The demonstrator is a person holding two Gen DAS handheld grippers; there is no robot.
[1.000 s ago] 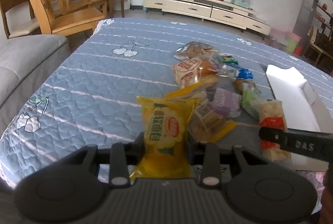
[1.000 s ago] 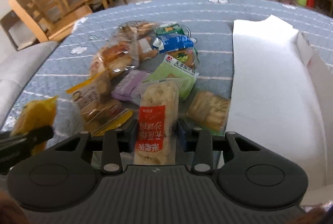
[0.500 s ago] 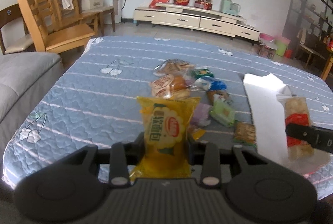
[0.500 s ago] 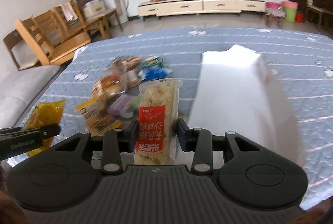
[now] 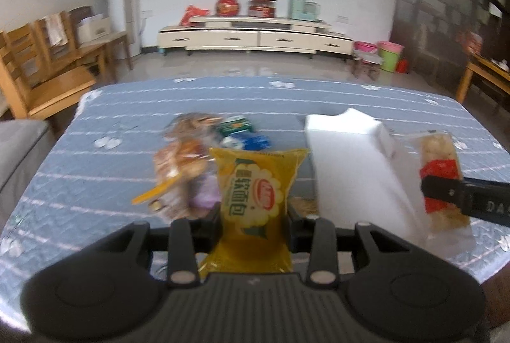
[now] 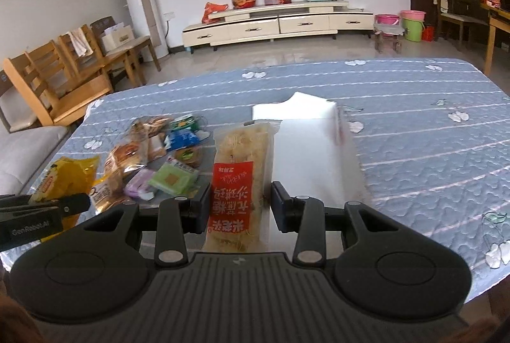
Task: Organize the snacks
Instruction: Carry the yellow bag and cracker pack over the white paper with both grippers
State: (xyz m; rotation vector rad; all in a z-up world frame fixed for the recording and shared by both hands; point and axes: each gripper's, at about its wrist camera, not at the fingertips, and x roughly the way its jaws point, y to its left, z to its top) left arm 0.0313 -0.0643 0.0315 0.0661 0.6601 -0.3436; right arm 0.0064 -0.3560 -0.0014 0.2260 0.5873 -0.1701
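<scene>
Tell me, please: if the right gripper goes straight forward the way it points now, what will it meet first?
Probably the white box. The right gripper, shut on the rice cracker packet, points at the box's near left part on the blue quilt. Depth is unclear, so the packet's far end would likely touch first.

Black ribbed tool bodies, silver screws

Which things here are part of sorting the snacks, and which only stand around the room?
Part of the job:
yellow bread packet in the left gripper
rice cracker packet in the right gripper
white box
snack pile

Standing around:
wooden chairs
TV cabinet
green bucket
</scene>
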